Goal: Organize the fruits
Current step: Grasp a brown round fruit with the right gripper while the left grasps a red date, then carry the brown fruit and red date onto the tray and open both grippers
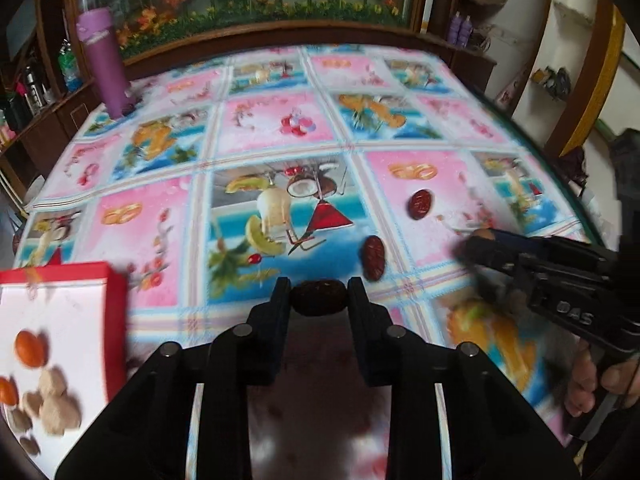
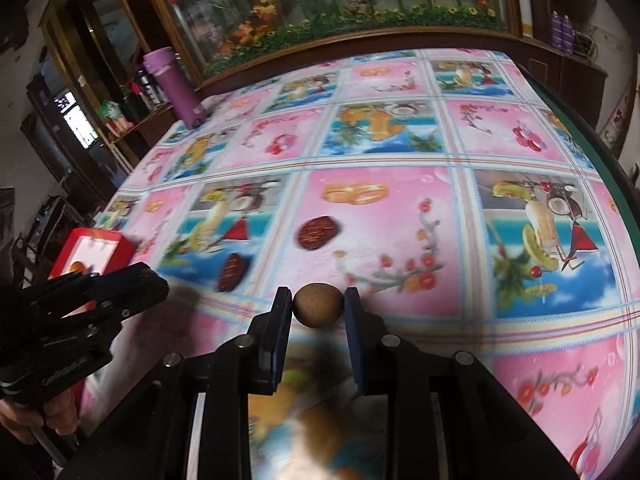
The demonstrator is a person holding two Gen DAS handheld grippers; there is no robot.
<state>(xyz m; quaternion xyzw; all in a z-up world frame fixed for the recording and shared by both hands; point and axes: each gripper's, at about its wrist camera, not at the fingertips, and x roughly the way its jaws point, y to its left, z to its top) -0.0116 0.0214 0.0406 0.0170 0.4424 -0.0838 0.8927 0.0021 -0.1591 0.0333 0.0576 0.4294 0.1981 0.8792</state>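
Note:
My left gripper (image 1: 319,298) is shut on a dark red date (image 1: 319,297), held above the patterned tablecloth. My right gripper (image 2: 319,304) is shut on a round brown fruit (image 2: 319,305). Two more red dates lie on the cloth (image 1: 419,204) (image 1: 373,257); they also show in the right wrist view (image 2: 318,232) (image 2: 231,272). A red box with a white inside (image 1: 114,300) stands at the left and holds orange and tan fruits (image 1: 52,396). The right gripper shows at the right of the left wrist view (image 1: 480,240).
A purple bottle (image 1: 105,60) stands at the table's far left corner. A wooden cabinet with artificial flowers (image 1: 260,8) runs behind the table. The table's right edge (image 2: 592,128) drops off near shelves. The left gripper's body (image 2: 80,308) is at the left of the right wrist view.

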